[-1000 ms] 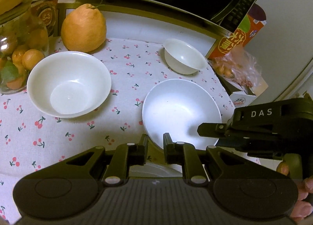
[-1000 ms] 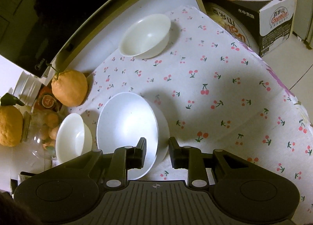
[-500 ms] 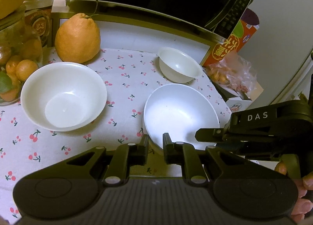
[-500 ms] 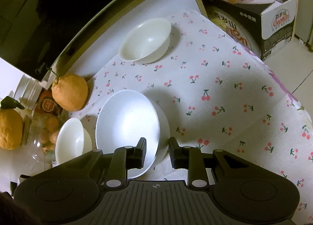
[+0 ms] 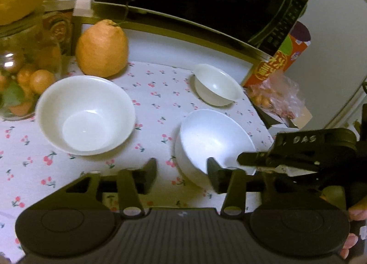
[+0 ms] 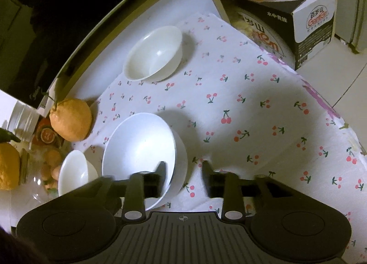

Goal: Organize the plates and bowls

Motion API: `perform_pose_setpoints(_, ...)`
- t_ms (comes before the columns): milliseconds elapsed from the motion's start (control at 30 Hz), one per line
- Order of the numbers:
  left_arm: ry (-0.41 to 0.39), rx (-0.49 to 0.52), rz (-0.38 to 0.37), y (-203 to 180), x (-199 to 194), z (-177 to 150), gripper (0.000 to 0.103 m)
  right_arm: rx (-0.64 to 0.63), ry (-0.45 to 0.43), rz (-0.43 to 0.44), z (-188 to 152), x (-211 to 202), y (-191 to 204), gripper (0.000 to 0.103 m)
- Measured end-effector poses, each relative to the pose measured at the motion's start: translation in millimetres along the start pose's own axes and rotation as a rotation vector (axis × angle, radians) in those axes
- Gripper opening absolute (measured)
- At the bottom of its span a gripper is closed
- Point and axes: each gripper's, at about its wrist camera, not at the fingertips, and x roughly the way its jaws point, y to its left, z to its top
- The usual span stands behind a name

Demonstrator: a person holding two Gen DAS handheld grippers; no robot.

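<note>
White glazed ceramic throughout: three bowls stand on the cherry-print cloth covering the worktop. The wide shallow white bowl sits at the near right, and it appears to rest on or in a second white piece beneath it; you cannot tell from either view whether that is a plate or another bowl. The deep white bowl stands well apart to its left, beside the glass jar of small oranges. The small white bowl stands at the back, near the red carton.

Your left hand-held gripper has its jaws spread wide and holds nothing; its right finger overlaps the near rim of the shallow bowl, the left finger lies over bare cloth. Your right hand-held gripper is likewise spread wide and empty; its left finger sits over the inside of the shallow bowl, its right finger over cloth, so the rim wall lies between the two fingers.

Key relation: the shallow bowl lies directly ahead of both grippers, touching or nearly touching each, with the right one already straddling its rim. Judgement: the right is better placed to close on the rim. The bowls are round, so no long axis matters; approach across the rim. Risk: smooth glaze may slip under a thin rim pinch.
</note>
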Motion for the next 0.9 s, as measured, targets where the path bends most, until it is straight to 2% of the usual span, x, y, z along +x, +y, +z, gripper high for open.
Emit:
perform_pose_setpoints(67, 0.000, -0.005, 0.011, -0.4, -3.4, 0.2, 0.054, 0.010, -0.008, 0.013, 1.9, -3.6, -0.4, 0.057)
perform_pose_setpoints(167, -0.005, -0.024, 0.021, -0.1, -9.1, 2.8, 0.065, 0.016, -0.019, 0.027, 3.3, -7.7, 0.8, 0.067)
perform_pose_setpoints(400, -0.046, -0.038, 0.053, 4.9, -33.9, 12.3, 0.089, 0.004, -0.047, 0.043, 4.4, -13.5, 9.7, 0.075)
perform_pose_setpoints(667, -0.073, -0.058, 0.146, 28.0, -56.1, 18.1, 0.102, 0.000, -0.077, 0.092, 2.2, -19.3, 24.4, 0.081)
perform_pose_setpoints(833, -0.100, -0.128, 0.189, 50.6, -60.9, 20.6, 0.103, -0.129, -0.147, 0.135, -2.2, -26.0, 53.1, 0.087)
perform_pose_setpoints(900, -0.125, -0.128, 0.241, 58.3, -59.7, 21.1, 0.103, -0.178, -0.174, 0.152, -5.5, -27.6, 66.6, 0.090)
